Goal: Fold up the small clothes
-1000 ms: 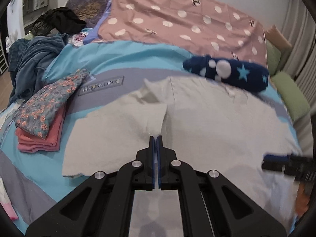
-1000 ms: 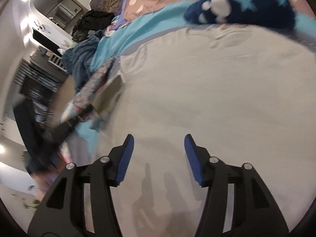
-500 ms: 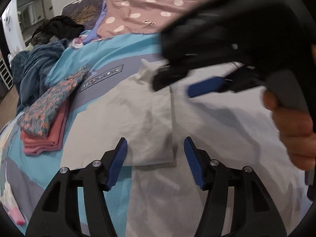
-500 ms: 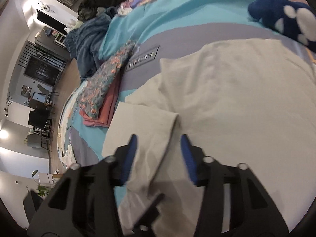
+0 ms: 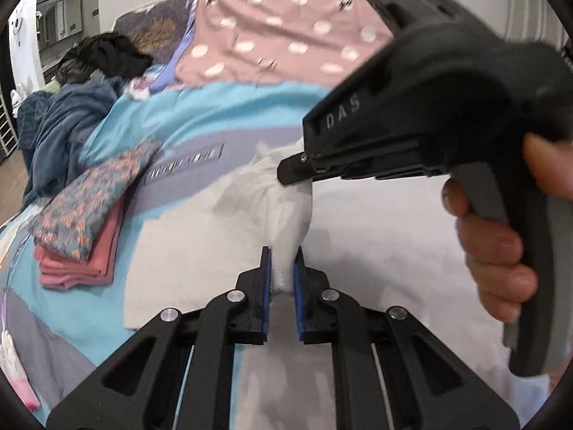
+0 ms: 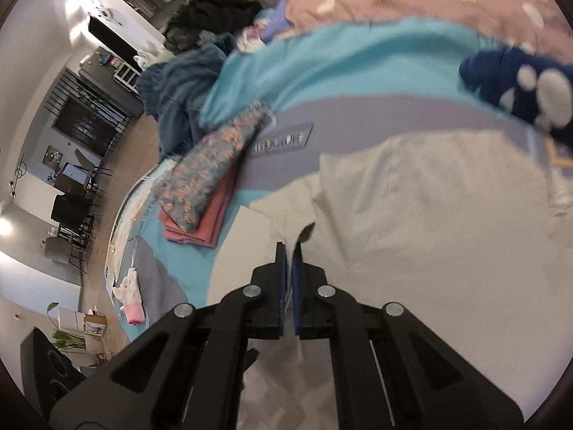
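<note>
Lying spread on the bed (image 6: pixel 358 82) under both tongs: one white shirt (image 5: pixel 376 236), light, soft, limp. Left tongs (image 5: pixel 281 268) closing on a raised fold; right tongs (image 6: pixel 289 261) clamp its edge ahead. Best held by edges.

Left gripper (image 5: pixel 282 268) closing, right gripper (image 6: pixel 289 268) clamped.

White garment (image 5: pixel 376 236) spread on bed, one fold bunched and lifted, edges rumpled
</note>
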Action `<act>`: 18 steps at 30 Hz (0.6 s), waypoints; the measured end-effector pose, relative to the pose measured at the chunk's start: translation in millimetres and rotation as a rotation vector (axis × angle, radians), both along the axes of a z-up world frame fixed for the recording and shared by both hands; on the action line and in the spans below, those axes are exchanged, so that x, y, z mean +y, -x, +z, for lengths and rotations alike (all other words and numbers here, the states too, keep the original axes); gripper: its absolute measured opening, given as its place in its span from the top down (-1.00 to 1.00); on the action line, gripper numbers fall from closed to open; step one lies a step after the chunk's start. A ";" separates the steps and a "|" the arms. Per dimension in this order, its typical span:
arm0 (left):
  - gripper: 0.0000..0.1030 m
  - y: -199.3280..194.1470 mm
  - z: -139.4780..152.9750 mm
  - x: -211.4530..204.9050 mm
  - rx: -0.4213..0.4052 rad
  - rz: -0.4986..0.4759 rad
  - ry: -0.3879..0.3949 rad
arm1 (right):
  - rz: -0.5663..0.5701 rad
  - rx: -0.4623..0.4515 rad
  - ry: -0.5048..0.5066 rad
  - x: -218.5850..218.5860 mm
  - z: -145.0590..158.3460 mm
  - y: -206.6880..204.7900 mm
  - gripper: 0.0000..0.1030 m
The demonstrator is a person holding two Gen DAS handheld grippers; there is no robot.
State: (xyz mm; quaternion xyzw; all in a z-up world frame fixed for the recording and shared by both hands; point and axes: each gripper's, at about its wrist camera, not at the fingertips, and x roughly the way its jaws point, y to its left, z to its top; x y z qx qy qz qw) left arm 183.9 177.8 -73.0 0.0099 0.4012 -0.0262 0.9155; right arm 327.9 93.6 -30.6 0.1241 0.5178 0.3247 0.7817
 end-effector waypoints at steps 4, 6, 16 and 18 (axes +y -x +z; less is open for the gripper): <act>0.79 7.7 31.3 -26.2 -0.062 -0.078 0.037 | -0.036 -0.065 0.004 -46.3 29.6 8.2 0.94; 0.79 6.8 43.1 -45.4 -0.062 -0.135 0.089 | -0.058 -0.091 0.019 -72.3 36.5 13.7 0.94; 0.79 -5.7 35.0 -160.3 0.013 -0.338 0.187 | -0.222 -0.077 0.075 -218.1 10.0 31.7 0.94; 0.79 -6.5 27.0 -186.2 0.042 -0.374 0.191 | -0.249 -0.059 0.071 -237.3 0.4 35.5 0.94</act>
